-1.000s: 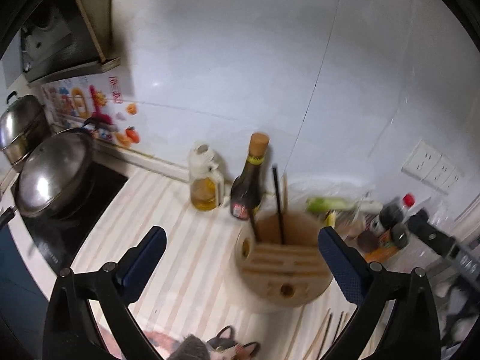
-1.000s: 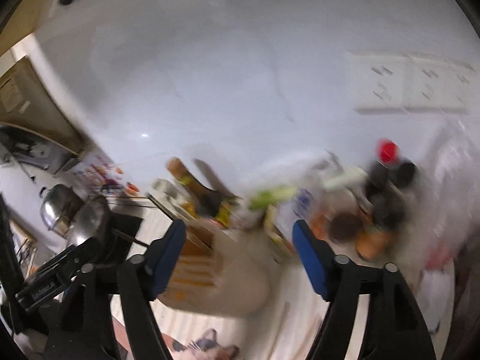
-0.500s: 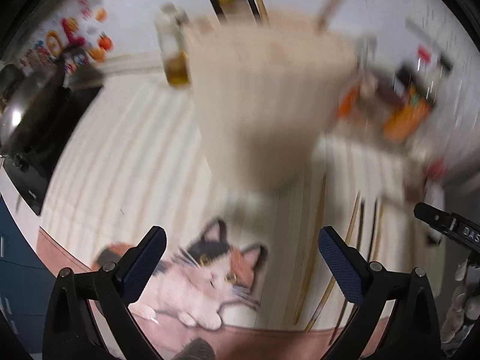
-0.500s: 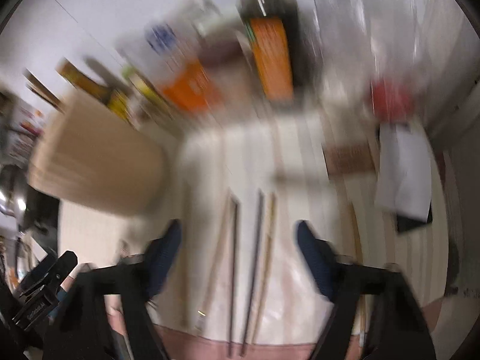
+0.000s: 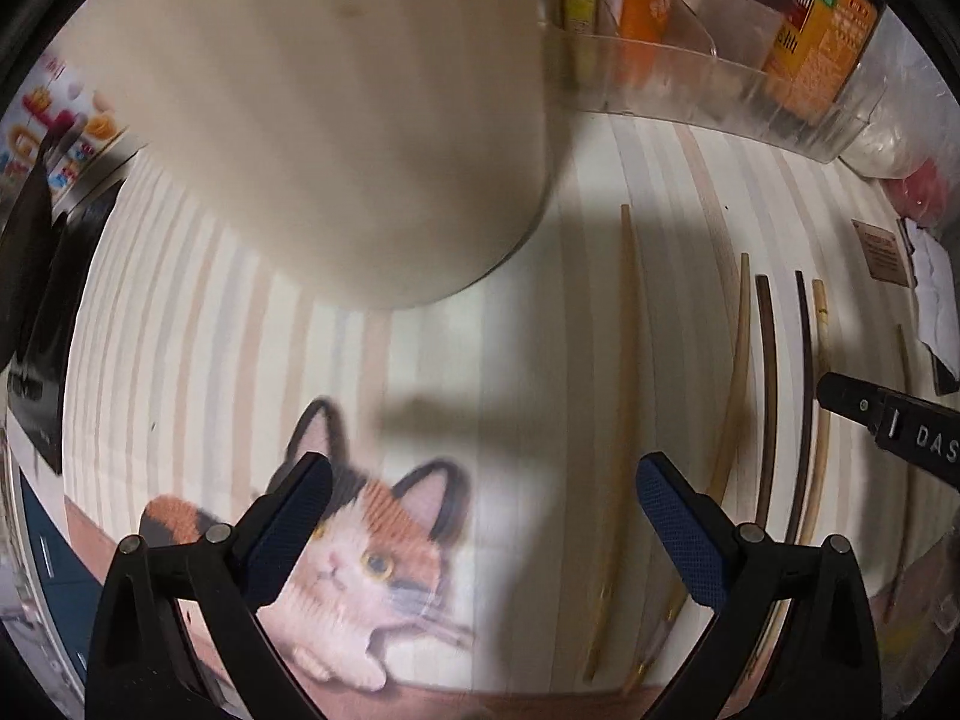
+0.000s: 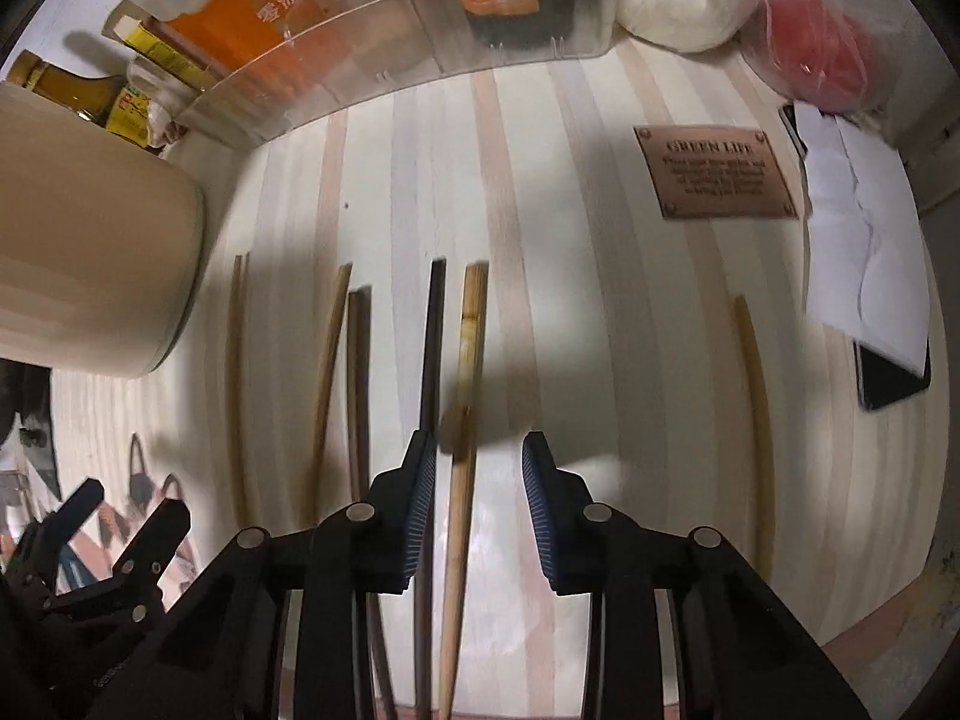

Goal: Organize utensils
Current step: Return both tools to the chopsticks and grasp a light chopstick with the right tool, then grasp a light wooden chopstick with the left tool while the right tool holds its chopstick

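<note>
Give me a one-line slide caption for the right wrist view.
Right gripper, fingers just closing, straddles a light bamboo chopstick among loose chopsticks on the striped mat, not yet gripping.

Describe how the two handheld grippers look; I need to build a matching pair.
Both the left gripper and right gripper have black plastic frames with silver rivet pins and two fingers carrying dark blue textured pads. White lettering marks the right gripper's side.

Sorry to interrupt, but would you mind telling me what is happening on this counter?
A person is sorting chopsticks lying on a striped cat-print mat beside a beige round utensil holder. The right gripper straddles a light bamboo chopstick, jaws just closing but not yet gripping. The left gripper is open and empty above the mat.
</note>
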